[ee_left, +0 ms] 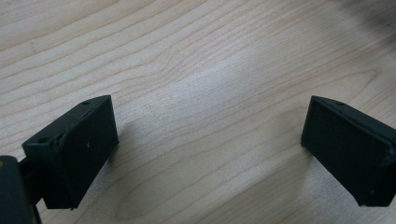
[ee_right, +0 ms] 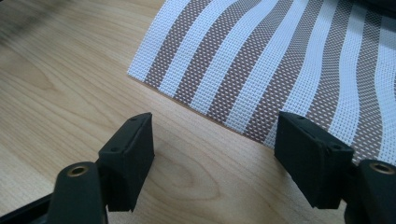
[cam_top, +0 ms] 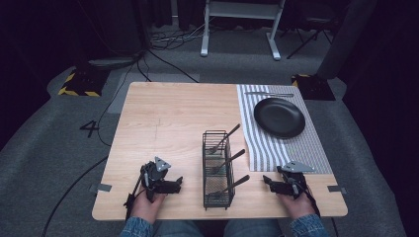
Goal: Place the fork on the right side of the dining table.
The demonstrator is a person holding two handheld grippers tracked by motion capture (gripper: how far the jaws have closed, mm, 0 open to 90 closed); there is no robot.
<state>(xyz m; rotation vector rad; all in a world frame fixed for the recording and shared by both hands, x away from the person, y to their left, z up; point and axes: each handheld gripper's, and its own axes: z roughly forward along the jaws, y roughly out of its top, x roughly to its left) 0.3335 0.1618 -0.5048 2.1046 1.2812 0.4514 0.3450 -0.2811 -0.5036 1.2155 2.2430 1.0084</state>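
Note:
A black wire caddy (cam_top: 218, 169) stands at the table's front middle with three pieces of cutlery (cam_top: 225, 138) leaning out of it to the right. My left gripper (cam_top: 174, 185) rests on the wood just left of the caddy, open, with bare wood (ee_left: 205, 121) between its jaws. My right gripper (cam_top: 269, 183) lies right of the caddy near the front edge, open too. Its jaws stand wide over the wood at the near edge of the striped placemat (ee_right: 280, 60). A black plate (cam_top: 279, 117) sits on the placemat (cam_top: 296, 143).
A knife (cam_top: 269, 94) lies on the placemat beyond the plate. The light wooden table (cam_top: 163, 118) has bare room across its left half. On the grey carpet behind stand a white desk frame (cam_top: 242, 24) and cables (cam_top: 168, 39).

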